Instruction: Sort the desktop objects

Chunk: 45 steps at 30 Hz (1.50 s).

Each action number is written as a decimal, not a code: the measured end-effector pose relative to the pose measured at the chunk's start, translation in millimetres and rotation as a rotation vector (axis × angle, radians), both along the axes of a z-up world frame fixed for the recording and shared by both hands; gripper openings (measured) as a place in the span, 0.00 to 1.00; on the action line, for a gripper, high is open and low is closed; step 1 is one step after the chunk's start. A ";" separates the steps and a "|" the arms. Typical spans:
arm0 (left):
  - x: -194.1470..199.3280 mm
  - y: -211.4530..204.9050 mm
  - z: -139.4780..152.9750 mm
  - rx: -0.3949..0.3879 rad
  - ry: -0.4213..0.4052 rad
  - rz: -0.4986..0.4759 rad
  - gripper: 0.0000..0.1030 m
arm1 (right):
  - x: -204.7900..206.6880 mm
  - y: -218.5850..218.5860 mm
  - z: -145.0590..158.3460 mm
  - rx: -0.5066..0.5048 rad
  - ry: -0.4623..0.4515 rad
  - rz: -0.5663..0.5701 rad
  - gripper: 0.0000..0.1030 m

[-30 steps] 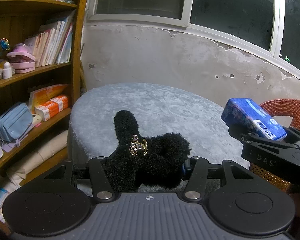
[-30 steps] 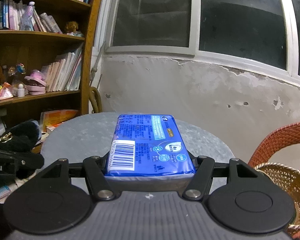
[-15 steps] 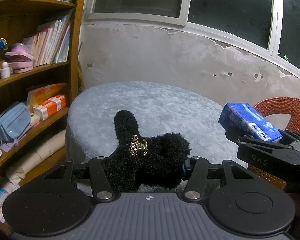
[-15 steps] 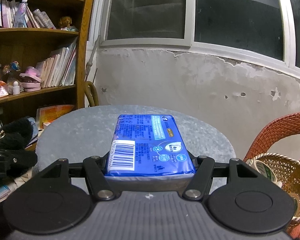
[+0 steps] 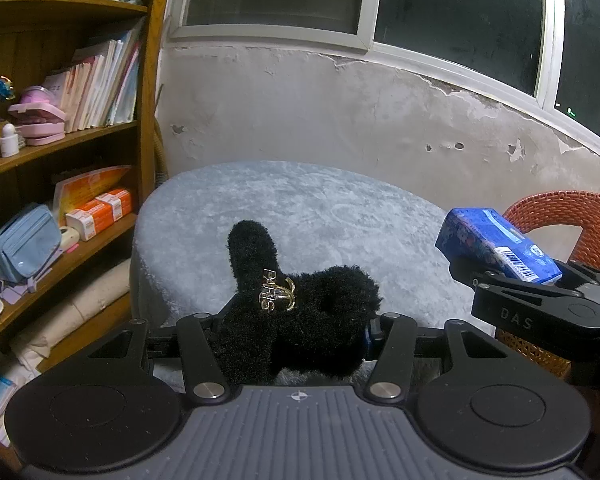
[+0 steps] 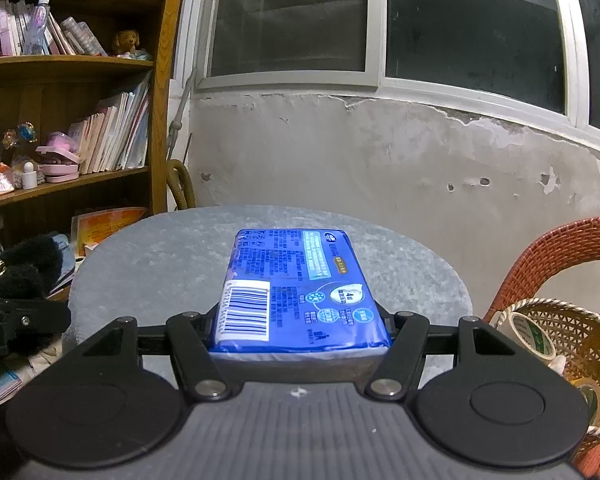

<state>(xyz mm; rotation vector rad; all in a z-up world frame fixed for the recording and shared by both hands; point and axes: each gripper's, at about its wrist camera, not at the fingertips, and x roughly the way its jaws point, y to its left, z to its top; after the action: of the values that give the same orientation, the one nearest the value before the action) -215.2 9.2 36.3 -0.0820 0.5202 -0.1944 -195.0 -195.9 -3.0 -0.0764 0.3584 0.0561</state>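
Left claw grips black plush, right claw blue pack

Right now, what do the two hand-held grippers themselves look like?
Both are matte black plastic. Each hand-held gripper, left and right, has a grey ribbed plate at the base, two round black discs either side, and angled link arms with silver pivot screws. The right one shows white letters DAS on its side in the left camera. No cables or sleeves show.

**Count of things before you**

You hold one black fluffy item and one blue tissue pack. You see one round grey table, one woven basket at lower right with one tape roll, and two grippers.
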 end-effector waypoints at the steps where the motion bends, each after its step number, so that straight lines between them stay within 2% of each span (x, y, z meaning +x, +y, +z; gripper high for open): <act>1: -0.2 0.0 -0.4 0.000 0.001 -0.001 0.58 | 0.2 0.1 0.0 0.001 0.000 0.000 0.59; 24: -0.3 -3.3 -2.0 0.001 0.005 -0.010 0.58 | -5.5 -5.2 -1.1 0.022 -0.021 0.031 0.59; 30: -2.8 -8.2 -2.1 -0.017 -0.001 -0.056 0.58 | -7.1 -6.0 -1.2 0.024 -0.026 0.044 0.59; 35: 0.0 -17.6 -8.8 -0.030 0.052 -0.159 0.58 | -6.9 -6.7 -1.1 0.026 -0.028 0.043 0.59; 45: 12.5 -13.1 -19.1 -0.079 0.144 -0.192 0.58 | -5.1 -5.7 -0.2 0.025 -0.027 0.046 0.59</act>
<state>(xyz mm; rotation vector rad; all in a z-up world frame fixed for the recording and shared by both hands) -202.7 -4.0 17.2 -0.1243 0.6648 -0.3985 -200.1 -201.5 -3.2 -0.0604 0.3291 0.1055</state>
